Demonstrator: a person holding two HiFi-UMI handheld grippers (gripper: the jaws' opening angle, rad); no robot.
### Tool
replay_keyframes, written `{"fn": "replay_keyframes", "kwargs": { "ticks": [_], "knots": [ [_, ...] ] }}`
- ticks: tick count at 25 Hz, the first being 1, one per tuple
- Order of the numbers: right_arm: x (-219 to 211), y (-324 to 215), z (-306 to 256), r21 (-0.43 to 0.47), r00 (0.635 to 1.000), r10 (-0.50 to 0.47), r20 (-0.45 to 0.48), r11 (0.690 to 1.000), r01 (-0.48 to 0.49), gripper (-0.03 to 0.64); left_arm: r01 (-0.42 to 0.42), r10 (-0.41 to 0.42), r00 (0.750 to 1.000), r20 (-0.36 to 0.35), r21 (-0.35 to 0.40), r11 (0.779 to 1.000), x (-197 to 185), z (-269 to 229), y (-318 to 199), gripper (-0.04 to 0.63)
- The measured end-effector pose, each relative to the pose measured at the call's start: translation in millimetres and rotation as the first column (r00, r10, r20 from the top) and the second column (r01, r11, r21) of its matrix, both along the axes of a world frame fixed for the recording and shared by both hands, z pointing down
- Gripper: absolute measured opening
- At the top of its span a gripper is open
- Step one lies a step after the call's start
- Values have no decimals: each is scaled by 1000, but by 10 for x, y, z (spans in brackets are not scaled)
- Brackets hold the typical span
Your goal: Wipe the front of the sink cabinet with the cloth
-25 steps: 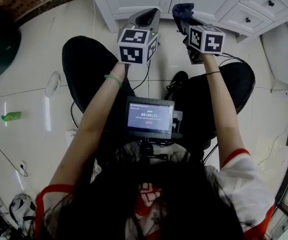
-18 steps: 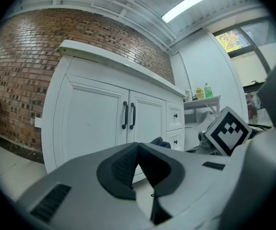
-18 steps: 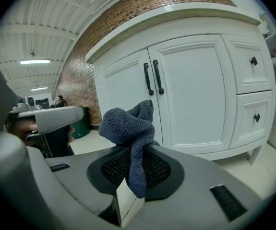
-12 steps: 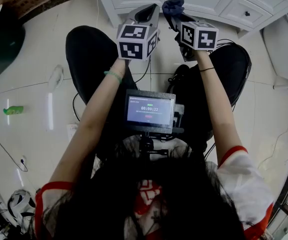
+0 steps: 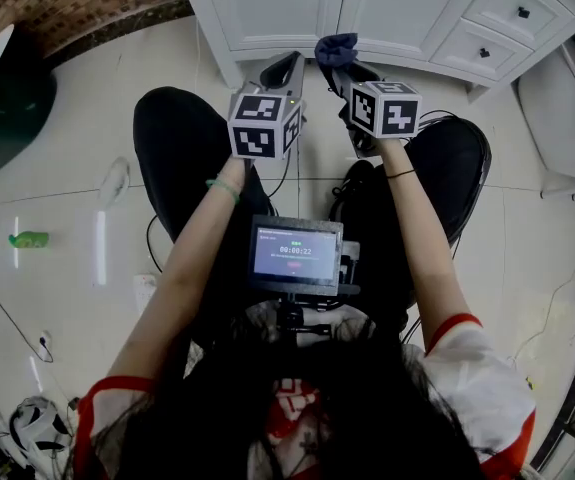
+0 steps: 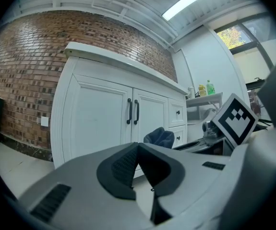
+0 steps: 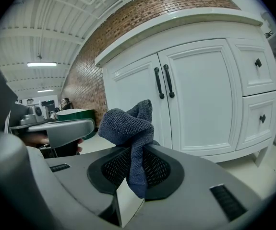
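Cabinet (image 7: 195, 95): right claw (image 7: 137, 169) tight on cloth (image 7: 126, 123).

A washroom set-up inside a large hall: white sink cabinet (image 7: 195, 104), brick wall (image 6: 22, 66), tiled floor (image 5: 67, 168), strip-lit ceiling (image 7: 56, 23).

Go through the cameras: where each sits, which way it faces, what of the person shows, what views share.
Head view: on the head, steeply down; both forearms, knees, left tool, right tool, sink cabinet.
Left gripper view: on the left tool, along shut jaws toward the cabinet doors.
Right gripper view: on the right tool, facing those doors, shut on the cloth.
All three share cabinet and cloth.
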State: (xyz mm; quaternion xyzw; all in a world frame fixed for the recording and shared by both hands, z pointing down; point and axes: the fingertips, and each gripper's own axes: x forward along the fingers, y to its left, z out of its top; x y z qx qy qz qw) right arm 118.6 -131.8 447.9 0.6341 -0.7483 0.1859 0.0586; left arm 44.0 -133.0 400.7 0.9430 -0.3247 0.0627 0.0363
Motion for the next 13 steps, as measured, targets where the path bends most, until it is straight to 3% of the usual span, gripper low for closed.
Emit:
{"fn": "replay_keyframes", "kwargs": {
  "ticks": [13],
  "knots": [
    [7,0,-29,7,1000,9,-4,1000,-9,84,11,-11,1000,4,7,1000,-42,-37,-36,32]
  ]
}}
